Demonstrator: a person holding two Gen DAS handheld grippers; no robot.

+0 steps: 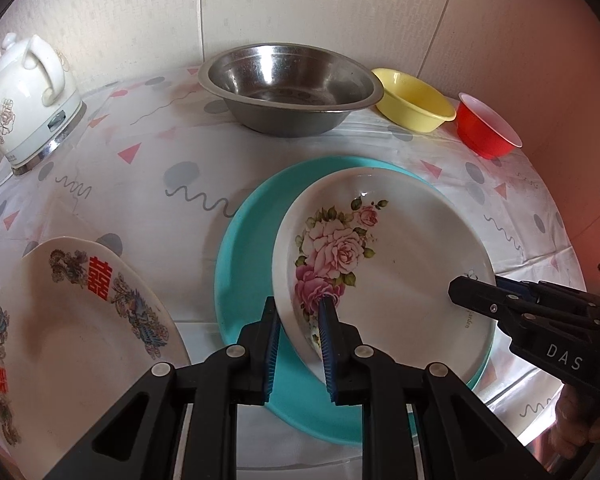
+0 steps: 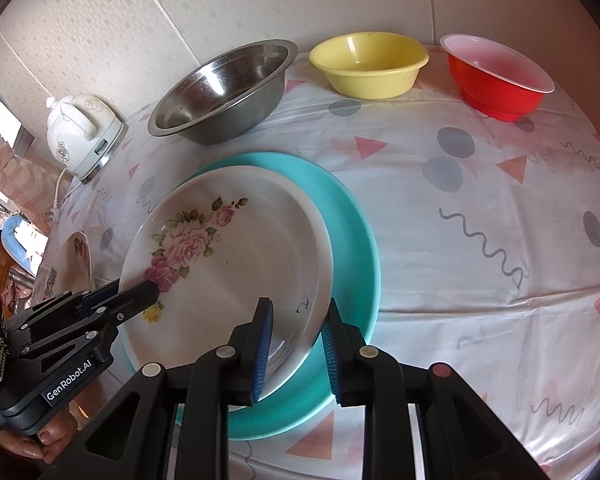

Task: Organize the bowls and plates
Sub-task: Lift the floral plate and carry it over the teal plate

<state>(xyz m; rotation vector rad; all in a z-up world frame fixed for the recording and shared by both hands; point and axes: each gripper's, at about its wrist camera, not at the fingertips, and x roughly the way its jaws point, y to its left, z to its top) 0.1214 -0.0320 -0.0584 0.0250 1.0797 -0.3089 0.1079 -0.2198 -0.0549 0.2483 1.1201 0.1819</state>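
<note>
Across the whole frame of both wrist views spreads a table under a white plastic cloth (image 2: 440,264) printed with grey dots, pink triangles and squiggles. At its centre lies a turquoise plate (image 1: 252,280), and the rose-patterned white plate (image 1: 400,264) sits on it, shifted toward one side and tilted slightly. A steel bowl (image 1: 290,88), a yellow bowl (image 1: 414,100) and a red bowl (image 1: 486,126) line the upper edge, a white electric kettle (image 1: 30,100) stands upper left, and a second white plate with red double-happiness characters (image 1: 80,340) lies lower left. The left gripper (image 1: 298,344) pinches the rose plate's rim between its blue pads; the right gripper (image 2: 296,348) straddles the opposite rim, though its pads appear to stand slightly off it. The plate looks stiff, glazed and slippery, likely breakable, so the rim is the place to hold, squarely on both sides. Readable print: "GenRobot.AI" on the left gripper's body, "DAS" on the right's, and small lettering on the plate, perhaps "garden".
</note>
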